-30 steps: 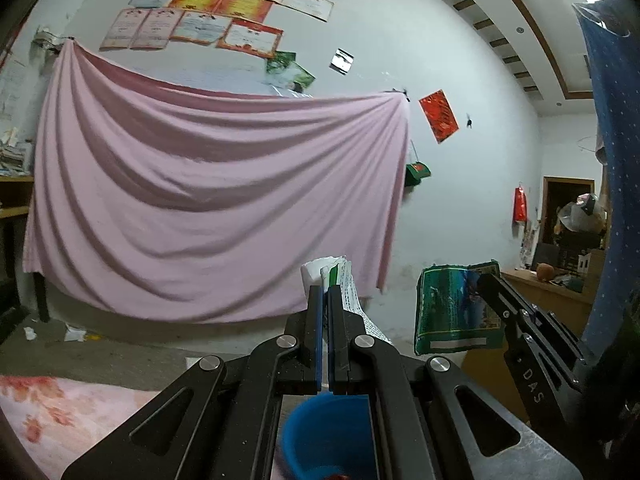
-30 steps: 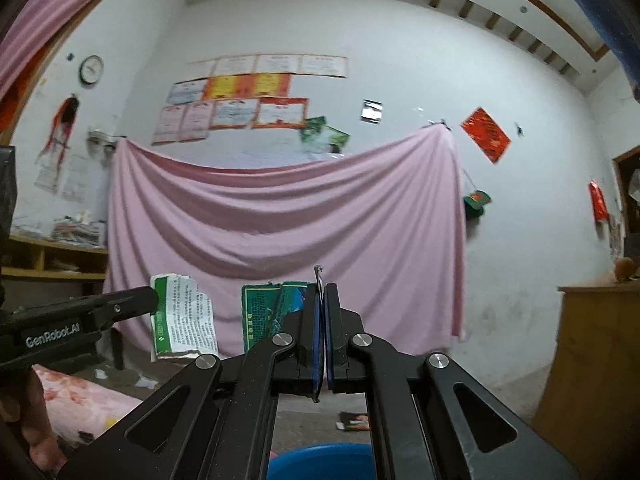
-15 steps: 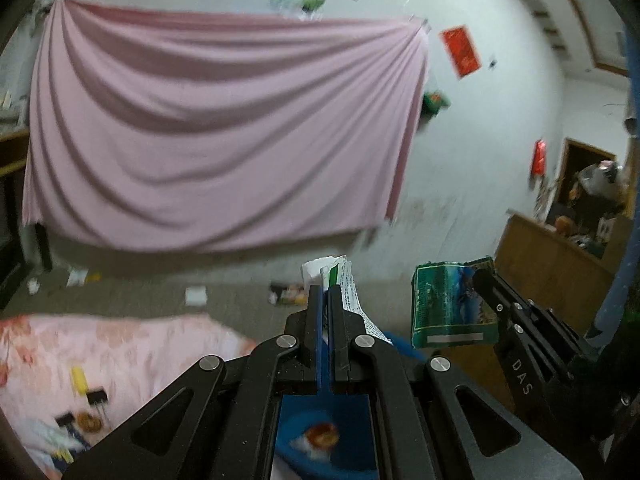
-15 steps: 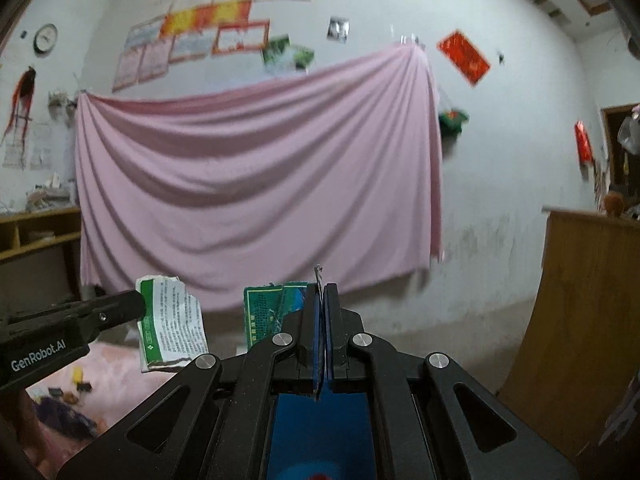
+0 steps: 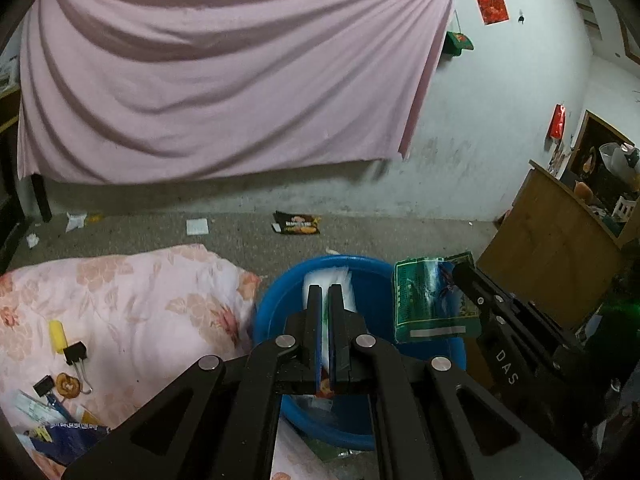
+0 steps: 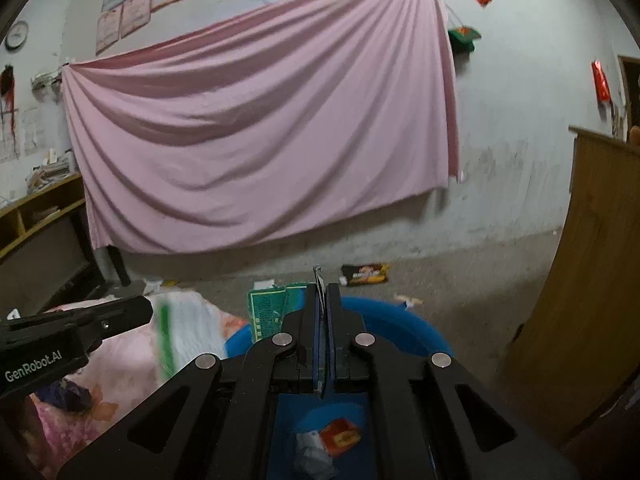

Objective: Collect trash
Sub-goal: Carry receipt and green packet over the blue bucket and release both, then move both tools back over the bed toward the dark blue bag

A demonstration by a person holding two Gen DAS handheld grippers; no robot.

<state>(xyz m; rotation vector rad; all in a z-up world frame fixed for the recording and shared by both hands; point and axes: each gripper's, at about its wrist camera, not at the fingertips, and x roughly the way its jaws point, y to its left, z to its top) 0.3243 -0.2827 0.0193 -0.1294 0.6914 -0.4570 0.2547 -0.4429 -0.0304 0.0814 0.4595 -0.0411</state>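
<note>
My left gripper is shut on a white wrapper with green print, blurred here, and it hangs over the blue basin. In the right wrist view the same wrapper sticks out of the left gripper above the basin's left rim. My right gripper is shut on a flat green packet, also seen from the left wrist as the green packet in the right gripper. The basin lies below both and holds a red packet and crumpled white paper.
A pink floral cloth left of the basin carries binder clips, a yellow piece and a blue packet. A dark snack bag and paper scraps lie on the floor. A wooden cabinet stands right; a pink sheet covers the wall.
Both grippers have tipped downward and sunk toward the basin, each still holding its piece. The views swung from the wall to the floor, cloth and basin.
</note>
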